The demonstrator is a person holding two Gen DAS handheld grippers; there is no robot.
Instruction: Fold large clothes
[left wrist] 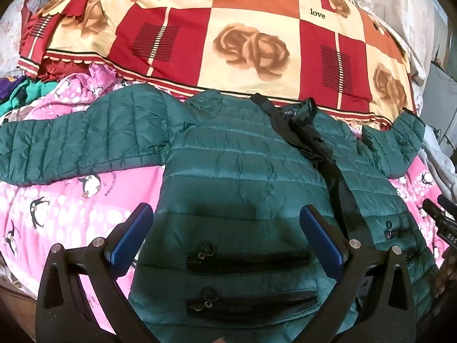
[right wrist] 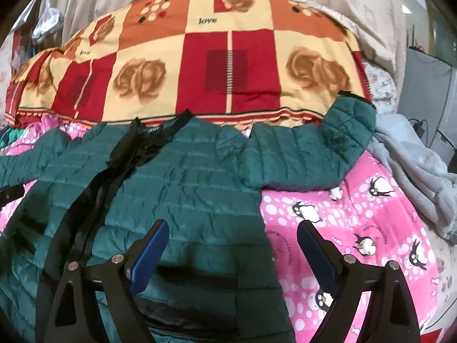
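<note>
Bed covered in a pink penguin sheet (right wrist: 357,228), with a red and cream rose-print quilt (left wrist: 251,43) bunched up along the far side – that's the workspace.

Both sets of fingers are spread wide and holding nothing. The left gripper (left wrist: 225,237) hovers right over the lower front of the green puffer jacket (left wrist: 242,165), its fingers straddling the panel with the two zip pockets (left wrist: 248,260), so jacket fabric sits directly between and under them. The right gripper (right wrist: 232,248) hangs over the jacket's other side edge: its left-hand finger is above green fabric, its right-hand finger is above bare pink sheet, and the side seam runs away between them.

Going outward from the fingers, the jacket lies flat, front up, hem nearest and collar (left wrist: 300,108) farthest, so its long axis points straight away from both grippers. The sleeves stick out sideways – the left sleeve (left wrist: 71,143) reaches far past the left fingers, while the right sleeve (right wrist: 314,148) kinks up against the quilt, ahead of the right fingers.

My guess: a sleeve gets folded in first, and each gripper is nearer its own side. A grey garment (right wrist: 414,165) sits off beyond the right fingers.
</note>
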